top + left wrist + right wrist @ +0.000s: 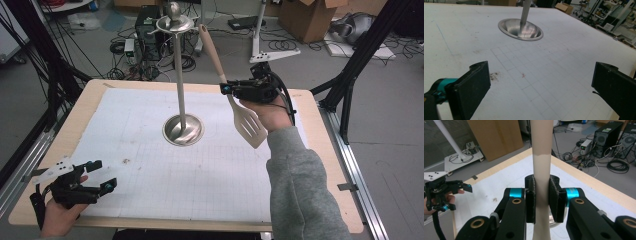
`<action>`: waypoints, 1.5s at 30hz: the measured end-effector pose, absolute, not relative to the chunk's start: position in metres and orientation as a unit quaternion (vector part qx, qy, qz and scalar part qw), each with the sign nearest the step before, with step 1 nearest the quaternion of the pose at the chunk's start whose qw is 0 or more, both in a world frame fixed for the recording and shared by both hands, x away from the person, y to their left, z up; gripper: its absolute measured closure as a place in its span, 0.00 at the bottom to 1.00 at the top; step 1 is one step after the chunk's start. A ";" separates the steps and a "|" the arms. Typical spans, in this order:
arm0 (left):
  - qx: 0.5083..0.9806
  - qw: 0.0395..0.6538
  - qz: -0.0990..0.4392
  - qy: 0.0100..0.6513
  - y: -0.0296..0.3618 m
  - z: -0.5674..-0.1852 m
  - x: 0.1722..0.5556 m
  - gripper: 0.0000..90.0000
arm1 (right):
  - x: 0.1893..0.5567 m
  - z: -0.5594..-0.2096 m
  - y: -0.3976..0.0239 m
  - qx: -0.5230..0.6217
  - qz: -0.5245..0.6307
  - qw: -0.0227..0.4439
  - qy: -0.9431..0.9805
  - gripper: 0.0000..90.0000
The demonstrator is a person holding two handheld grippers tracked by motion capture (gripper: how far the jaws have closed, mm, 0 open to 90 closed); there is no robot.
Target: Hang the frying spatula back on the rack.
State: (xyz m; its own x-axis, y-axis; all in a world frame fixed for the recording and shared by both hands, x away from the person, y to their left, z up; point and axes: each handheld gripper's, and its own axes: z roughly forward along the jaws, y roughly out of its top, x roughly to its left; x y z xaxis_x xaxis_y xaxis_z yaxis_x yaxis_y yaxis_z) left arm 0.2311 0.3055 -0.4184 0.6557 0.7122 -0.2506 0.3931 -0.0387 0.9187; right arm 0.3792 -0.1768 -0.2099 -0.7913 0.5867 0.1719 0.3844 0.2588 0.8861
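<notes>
Right gripper (226,89) clamped on spatula (235,102) handle, held aloft; long axis runs 11-to-5, blade low. Stand (181,80) at 9 o'clock from it, hook ring near handle tip. Left gripper (102,176) wide open, empty, well apart.

Polished, mirror-bright metal stand (182,90); matt beige plastic-looking spatula (235,90); gridded white paper sheet (150,165), lightly stained; pale wood table (320,165) edge.
</notes>
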 end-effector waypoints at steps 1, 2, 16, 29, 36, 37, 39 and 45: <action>0.707 0.572 0.139 0.391 0.305 -0.418 0.231 0.03 | 0.379 -0.210 -0.176 0.308 0.524 0.097 0.788 0.86; 0.707 0.572 0.140 0.391 0.305 -0.418 0.231 0.03 | 0.380 -0.210 -0.176 0.309 0.524 0.096 0.788 0.86; 0.707 0.572 0.140 0.392 0.306 -0.419 0.231 0.03 | 0.382 -0.213 -0.169 0.305 0.521 0.093 0.792 0.86; 0.707 0.570 0.141 0.394 0.307 -0.420 0.231 0.03 | 0.385 -0.219 -0.158 0.301 0.512 0.088 0.800 0.86; 0.704 0.572 0.144 0.396 0.311 -0.418 0.230 0.03 | 0.387 -0.220 -0.156 0.299 0.509 0.085 0.803 0.86; 0.702 0.574 0.145 0.397 0.311 -0.418 0.229 0.03 | 0.387 -0.221 -0.155 0.301 0.508 0.085 0.803 0.86; 0.700 0.575 0.145 0.399 0.312 -0.418 0.229 0.03 | 0.388 -0.221 -0.155 0.301 0.508 0.085 0.803 0.86; 0.703 0.573 0.143 0.396 0.310 -0.419 0.229 0.03 | 0.390 -0.223 -0.151 0.301 0.505 0.084 0.805 0.86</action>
State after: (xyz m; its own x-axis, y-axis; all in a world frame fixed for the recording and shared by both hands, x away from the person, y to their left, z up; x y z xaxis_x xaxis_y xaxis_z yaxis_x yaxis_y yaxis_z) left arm 0.2294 0.3098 -0.4189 0.6451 0.7208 -0.2537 0.3938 -0.0290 0.9187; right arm 0.3904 -0.1507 -0.2233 -0.8048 0.5692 0.1682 0.3991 0.3093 0.8632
